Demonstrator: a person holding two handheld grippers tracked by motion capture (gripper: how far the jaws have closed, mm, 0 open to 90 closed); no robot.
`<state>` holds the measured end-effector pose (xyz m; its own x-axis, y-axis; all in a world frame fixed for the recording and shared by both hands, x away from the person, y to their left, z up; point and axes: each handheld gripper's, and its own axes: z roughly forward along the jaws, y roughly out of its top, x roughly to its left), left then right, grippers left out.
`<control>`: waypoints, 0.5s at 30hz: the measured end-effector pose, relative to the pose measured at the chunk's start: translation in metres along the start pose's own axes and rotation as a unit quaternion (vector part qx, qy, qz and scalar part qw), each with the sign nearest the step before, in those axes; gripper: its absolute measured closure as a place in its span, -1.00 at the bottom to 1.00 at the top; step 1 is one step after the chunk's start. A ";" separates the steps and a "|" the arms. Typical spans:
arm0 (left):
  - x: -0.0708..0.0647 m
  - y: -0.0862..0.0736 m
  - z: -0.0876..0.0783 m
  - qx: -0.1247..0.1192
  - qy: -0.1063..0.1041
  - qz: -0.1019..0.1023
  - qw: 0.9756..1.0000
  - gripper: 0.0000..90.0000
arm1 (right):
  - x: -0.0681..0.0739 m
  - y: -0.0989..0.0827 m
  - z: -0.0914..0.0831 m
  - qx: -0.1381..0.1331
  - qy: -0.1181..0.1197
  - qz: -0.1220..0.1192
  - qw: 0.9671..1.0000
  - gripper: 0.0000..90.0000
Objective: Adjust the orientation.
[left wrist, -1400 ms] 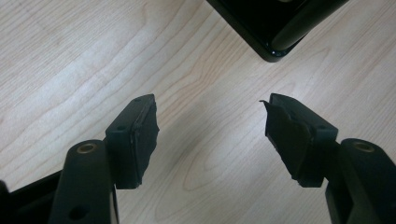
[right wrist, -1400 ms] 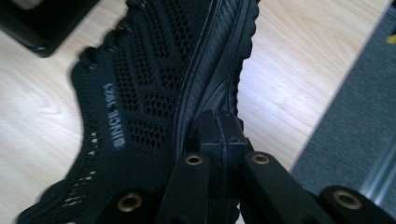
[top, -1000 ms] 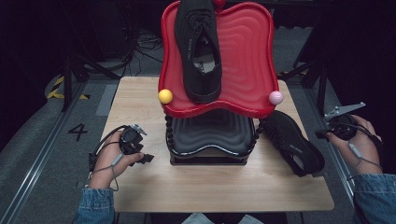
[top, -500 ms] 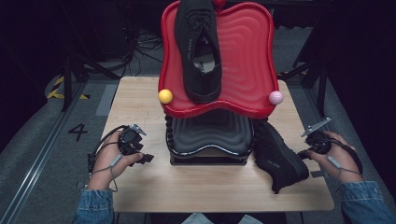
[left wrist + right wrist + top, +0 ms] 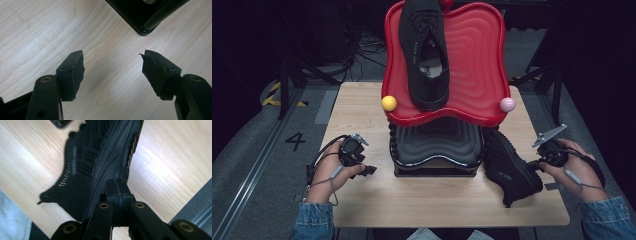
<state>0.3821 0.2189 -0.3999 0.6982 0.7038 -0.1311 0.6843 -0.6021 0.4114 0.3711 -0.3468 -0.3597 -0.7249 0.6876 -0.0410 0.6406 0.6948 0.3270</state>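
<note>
The person's left hand (image 5: 334,167) rests on the light wooden worktop (image 5: 362,115) near its left edge, forearm in a denim sleeve (image 5: 312,220) coming in from the near edge, the left tool (image 5: 368,170) pointing right toward the black stand (image 5: 437,150) at the worktop's middle. The right hand (image 5: 574,165) sits at the right edge, its right tool (image 5: 534,165) pointing left and meeting the heel end of a black knit sneaker (image 5: 509,167) that lies on the worktop near the near right corner, just beside the stand.

The left gripper view shows the left tool (image 5: 112,72) spread wide with bare wood between its pads (image 5: 76,72), and a corner of the stand (image 5: 147,15) beyond them. The right gripper view shows the right tool (image 5: 117,187) pressed together at the sneaker's (image 5: 95,162) edge, apparently pinching its rim, the mesh upper lying on its side across the wood.

The high view adds what those miss: a red wavy tray (image 5: 472,65) perched on the stand and tilted up toward the far edge, a second black sneaker (image 5: 424,50) lying in it, a yellow ball (image 5: 389,103) at its lower left corner and a pink ball (image 5: 507,104) at its lower right
</note>
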 end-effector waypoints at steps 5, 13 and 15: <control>0.001 0.000 -0.001 -0.001 0.001 0.002 1.000 -0.23 | -0.011 0.000 0.000 0.011 -0.025 0.015 0.999 1.00; -0.001 0.002 0.004 0.006 -0.003 0.005 1.000 -0.23 | -0.041 -0.009 -0.022 -0.001 -0.067 0.055 0.996 1.00; -0.002 0.002 0.005 0.007 -0.004 0.005 1.000 -0.24 | -0.040 -0.009 -0.032 -0.009 -0.074 0.056 0.996 1.00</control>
<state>0.3836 0.2146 -0.4030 0.7065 0.6949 -0.1342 0.6803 -0.6147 0.3992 0.3868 -0.3872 -0.3312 -0.6034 0.7849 -0.1410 0.7096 0.6092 0.3540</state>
